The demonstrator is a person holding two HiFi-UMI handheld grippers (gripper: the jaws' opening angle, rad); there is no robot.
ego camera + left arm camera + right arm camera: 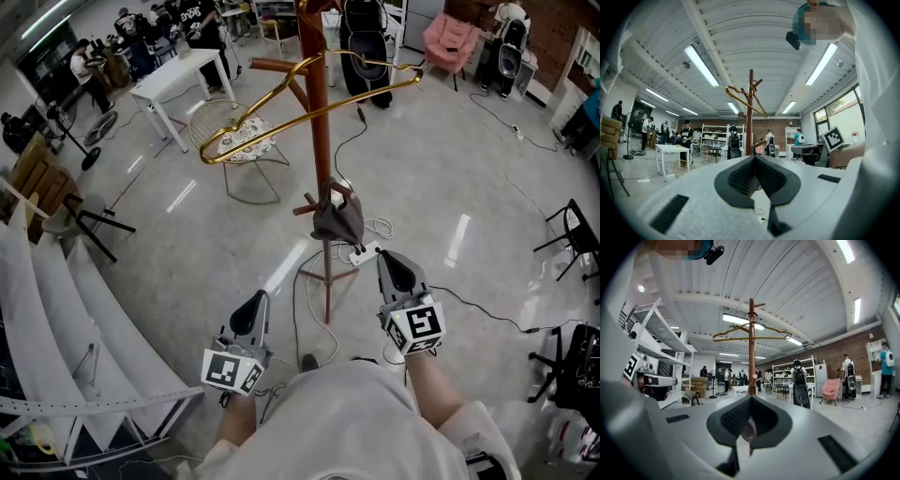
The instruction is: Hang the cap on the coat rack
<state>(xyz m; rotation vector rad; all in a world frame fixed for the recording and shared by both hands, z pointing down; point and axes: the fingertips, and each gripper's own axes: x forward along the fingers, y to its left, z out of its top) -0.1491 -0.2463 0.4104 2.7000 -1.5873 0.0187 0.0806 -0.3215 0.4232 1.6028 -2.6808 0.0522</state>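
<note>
The wooden coat rack (319,122) stands on the floor with a gold hanger (267,103) across its top. The grey cap (337,217) hangs on a low peg. The 2 claws, left claw (255,302) and right claw (389,262), are both pressed together, holding nothing.

Open lab-workshop hall: concrete floor (450,169), brick wall (843,345), shelving (787,376), white worktable (178,80), floor cables (378,228).

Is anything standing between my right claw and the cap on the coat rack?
Nothing visible does. The cap hangs on a low peg of the coat rack. The right claw, jaws together and empty, faces it across open air.
</note>
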